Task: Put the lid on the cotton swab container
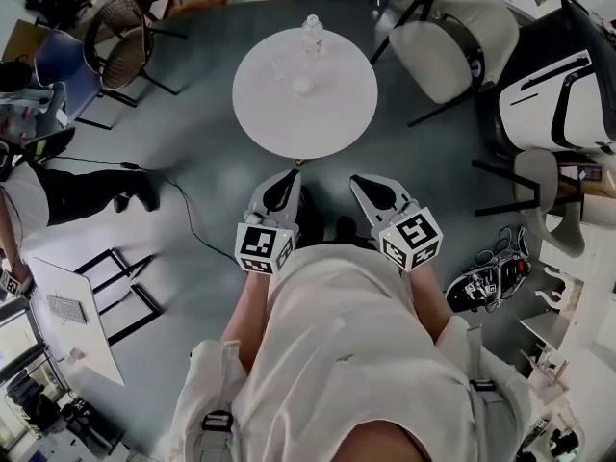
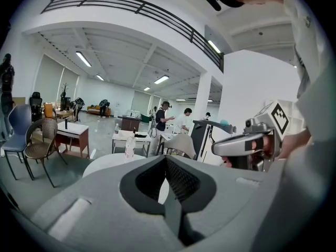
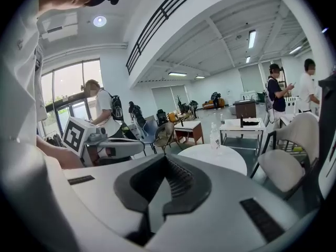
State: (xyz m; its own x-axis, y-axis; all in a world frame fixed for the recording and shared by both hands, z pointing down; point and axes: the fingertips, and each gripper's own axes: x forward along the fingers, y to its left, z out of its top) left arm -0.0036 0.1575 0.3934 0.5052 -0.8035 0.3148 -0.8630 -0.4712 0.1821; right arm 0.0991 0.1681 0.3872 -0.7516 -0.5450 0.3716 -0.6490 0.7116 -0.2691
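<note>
While L gripper (image 1: 282, 189) & R gripper (image 1: 371, 191) hang shut, empty, task unstarted; next: reach table (image 1: 342, 123), check clear items (image 1: 301, 83) near centre (lid? too small to tell).

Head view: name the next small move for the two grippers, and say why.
Probably step toward the round white table and carry both grippers out over it. The left gripper and right gripper are shut, empty and held close to the body, while the table, bearing a clear bottle, stands apart ahead of them.

Two hand-held grippers (image 1: 287, 183) (image 1: 361, 185), one table (image 1: 332, 114), one bottle (image 1: 311, 35)
</note>
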